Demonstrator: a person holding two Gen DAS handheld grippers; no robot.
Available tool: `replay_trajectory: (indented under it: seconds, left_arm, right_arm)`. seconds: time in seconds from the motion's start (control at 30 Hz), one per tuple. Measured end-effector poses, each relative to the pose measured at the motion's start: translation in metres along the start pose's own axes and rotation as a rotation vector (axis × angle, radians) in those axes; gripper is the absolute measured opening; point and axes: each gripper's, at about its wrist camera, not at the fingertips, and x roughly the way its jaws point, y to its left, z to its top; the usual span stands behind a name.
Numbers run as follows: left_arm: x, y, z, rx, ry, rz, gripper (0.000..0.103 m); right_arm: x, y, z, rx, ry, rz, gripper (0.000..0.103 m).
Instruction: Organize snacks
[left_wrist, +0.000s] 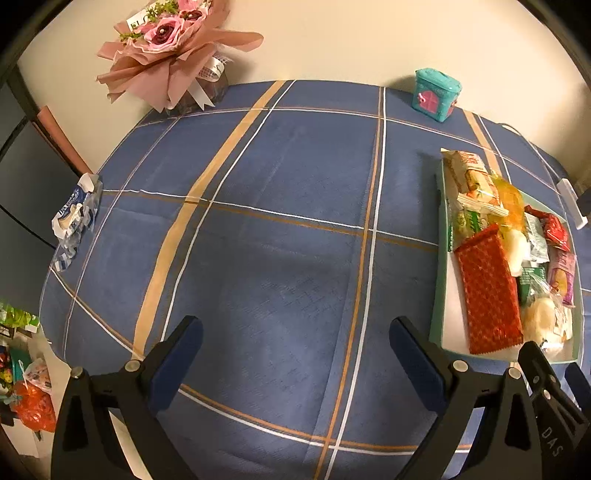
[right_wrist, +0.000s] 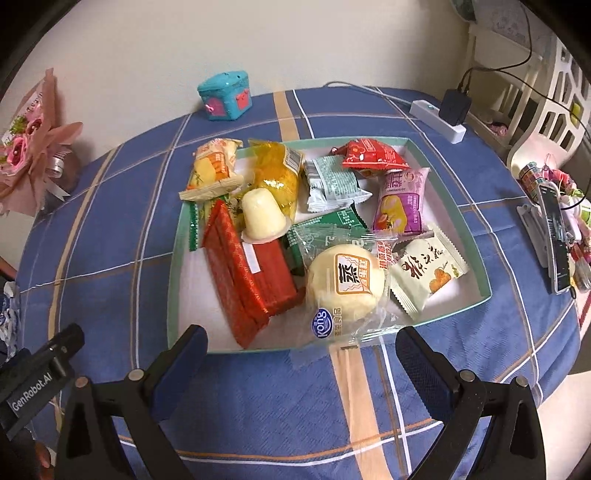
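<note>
A shallow green-rimmed white tray (right_wrist: 476, 258) holds several wrapped snacks: a red packet (right_wrist: 247, 269), a round steamed cake (right_wrist: 345, 288), a white jelly cup (right_wrist: 262, 214), a yellow bag (right_wrist: 277, 173), a purple packet (right_wrist: 400, 201). My right gripper (right_wrist: 303, 350) is open and empty, just in front of the tray's near rim. My left gripper (left_wrist: 295, 339) is open and empty over bare blue cloth. The tray (left_wrist: 437, 310) lies to its right with the red packet (left_wrist: 487, 291).
The table wears a blue plaid cloth (left_wrist: 280, 229). A pink bouquet (left_wrist: 173, 48) and a teal toy box (left_wrist: 436, 94) stand at the back. A crumpled blue-white wrapper (left_wrist: 75, 218) lies at the left edge. A power strip (right_wrist: 439, 120) and a phone (right_wrist: 554, 236) sit to the right.
</note>
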Motion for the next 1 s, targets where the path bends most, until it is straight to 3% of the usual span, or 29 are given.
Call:
replay_trajectory:
  seconds: [0.2, 1.0]
  left_arm:
    - [-0.011, 0.003, -0.005, 0.012, -0.034, -0.017, 0.101]
    - [-0.008, 0.003, -0.001, 0.026, -0.026, -0.043, 0.101]
  right_arm:
    - [-0.011, 0.006, -0.001, -0.02, -0.04, -0.008, 0.103]
    - [-0.003, 0.003, 0.003, -0.019, -0.004, -0.024, 0.103]
